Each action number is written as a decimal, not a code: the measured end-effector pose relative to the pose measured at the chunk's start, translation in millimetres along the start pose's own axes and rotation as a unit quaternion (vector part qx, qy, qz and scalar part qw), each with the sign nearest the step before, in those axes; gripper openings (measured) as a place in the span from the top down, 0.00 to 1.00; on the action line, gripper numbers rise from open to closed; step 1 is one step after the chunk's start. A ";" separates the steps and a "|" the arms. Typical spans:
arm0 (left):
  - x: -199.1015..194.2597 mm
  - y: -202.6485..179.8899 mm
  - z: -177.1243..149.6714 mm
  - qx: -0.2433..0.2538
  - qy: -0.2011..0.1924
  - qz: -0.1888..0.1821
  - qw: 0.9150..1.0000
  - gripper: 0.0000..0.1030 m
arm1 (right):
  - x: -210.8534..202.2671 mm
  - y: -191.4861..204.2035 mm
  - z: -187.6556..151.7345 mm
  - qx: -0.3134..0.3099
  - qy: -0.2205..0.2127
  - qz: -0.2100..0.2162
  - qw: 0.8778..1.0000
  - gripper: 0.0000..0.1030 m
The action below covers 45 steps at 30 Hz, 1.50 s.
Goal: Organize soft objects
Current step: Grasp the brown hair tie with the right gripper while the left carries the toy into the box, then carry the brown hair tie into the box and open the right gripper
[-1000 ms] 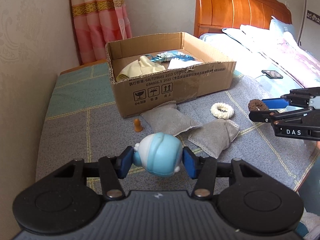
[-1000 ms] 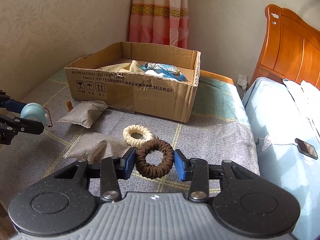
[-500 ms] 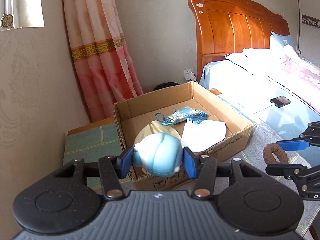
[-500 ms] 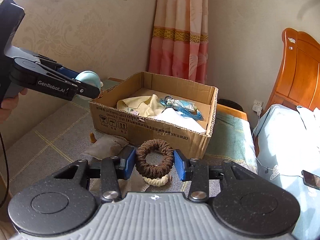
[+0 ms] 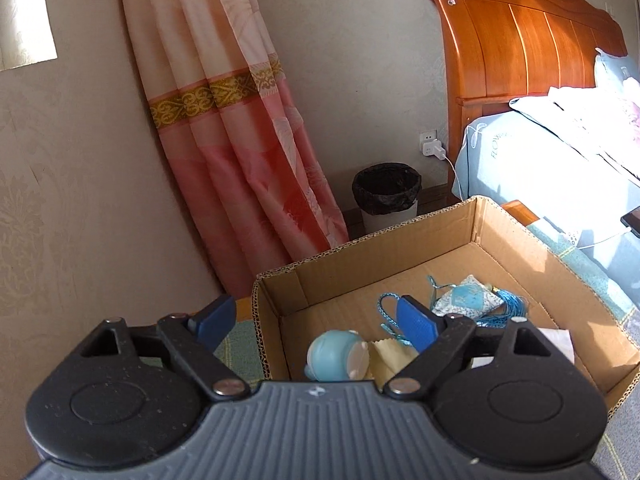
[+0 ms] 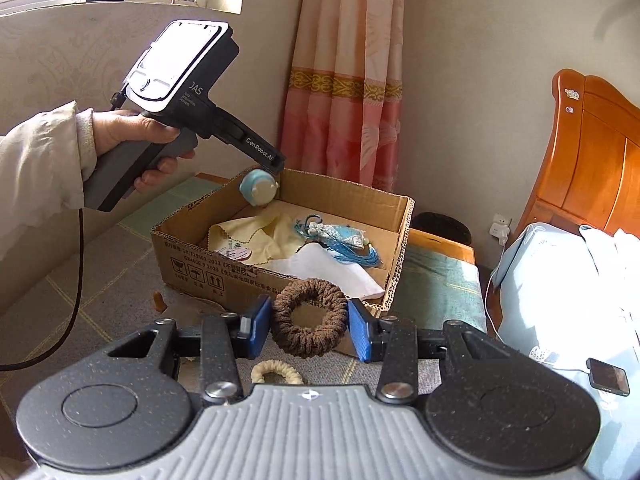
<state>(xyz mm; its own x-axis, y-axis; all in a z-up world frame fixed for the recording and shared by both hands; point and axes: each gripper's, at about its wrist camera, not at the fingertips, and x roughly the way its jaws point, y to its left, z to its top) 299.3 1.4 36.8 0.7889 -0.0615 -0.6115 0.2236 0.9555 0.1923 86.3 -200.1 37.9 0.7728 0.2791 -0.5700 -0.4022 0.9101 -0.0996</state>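
Two grippers at the box: one lets go, one waits its turn

Two hand-held grippers work over an open brown cardboard box [image 6: 280, 256] on a grey-and-green checked bedspread [image 6: 100, 288]. The left gripper [image 5: 316, 320] has just been opening its jaws, and its blue pads now stand spread wide, touching nothing. The round pale-blue soft toy with a cream face [image 5: 336, 356] appears below and between those fingers, clear of both pads; the right wrist view catches it [image 6: 258, 188] just under the fingertips, above the box's near-left corner, seemingly on its way down. The right gripper [image 6: 308, 326] pinches a brown crocheted hair ring [image 6: 308, 322] edge-on between its blue pads, short of the box's front wall.

Past the right fingers, inside the box, lie a pale yellow cloth [image 6: 252, 236], a white folded cloth [image 6: 332, 268] and a blue tasselled fabric sachet [image 6: 340, 238]. A cream crocheted ring [image 6: 276, 374] rests on the bedspread just beneath the right fingers.

Done well, the release probably calls for keeping the left fingers apart and lifting them straight off the box, so no pad clips the toy or the cardboard rim. The brown ring should likely travel forward over the front wall before its pads part, released low above the cloths so it does not bounce out.
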 end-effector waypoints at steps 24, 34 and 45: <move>-148.9 6.3 -139.7 -0.094 0.007 0.027 0.995 0.01 | 47.3 14.2 64.0 -0.008 0.006 0.018 1.000 0.55; -154.6 17.1 -169.5 -0.124 0.029 0.061 0.990 0.01 | 128.7 16.0 117.9 -0.004 0.033 0.003 0.999 0.54; -161.6 25.4 -175.3 -0.135 0.024 0.064 0.988 0.01 | 145.3 10.4 116.7 0.026 0.049 -0.034 0.998 0.00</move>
<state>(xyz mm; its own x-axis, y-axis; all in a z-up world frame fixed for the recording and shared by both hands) 77.2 86.1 5.9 0.7712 0.0715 -0.6325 -0.0421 0.9972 0.0615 251.7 -114.3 49.2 0.7451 0.1872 -0.6402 -0.3228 0.9411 -0.1006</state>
